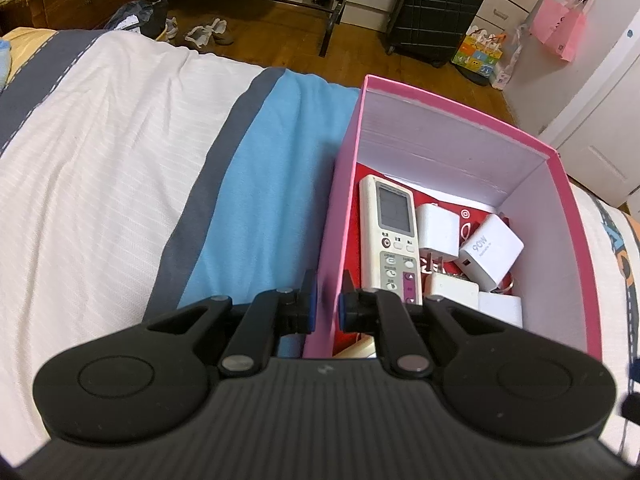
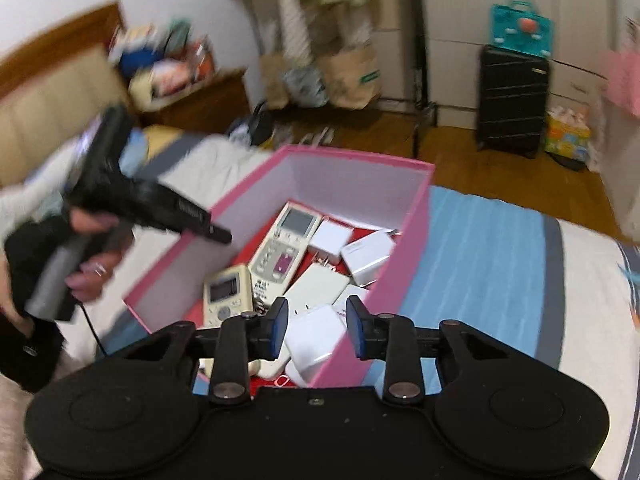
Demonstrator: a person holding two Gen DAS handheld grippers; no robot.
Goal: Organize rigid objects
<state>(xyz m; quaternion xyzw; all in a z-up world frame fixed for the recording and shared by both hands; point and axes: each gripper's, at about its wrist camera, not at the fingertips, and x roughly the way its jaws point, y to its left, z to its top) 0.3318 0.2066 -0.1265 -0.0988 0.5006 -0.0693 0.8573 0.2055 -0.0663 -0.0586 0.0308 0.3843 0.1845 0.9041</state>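
Pink box (image 1: 560, 208) on bed (image 1: 100, 140): two remotes (image 2: 286, 246), several chargers (image 1: 490, 250) inside, ahead of both grippers. Left hand-held gripper (image 1: 325, 308) pinching box wall; right hand-held gripper (image 2: 316, 330) spread, empty. Sorting apparently near complete.

So the box (image 1: 568, 200) sits on the bed (image 1: 100, 140), with two remotes (image 2: 286, 248) side by side inside and a bunch of chargers (image 2: 366, 256) piled right of them. Suitcase (image 1: 434, 12) stands on the floor beyond.

Pink box (image 1: 576, 216) on striped bed (image 1: 120, 152)
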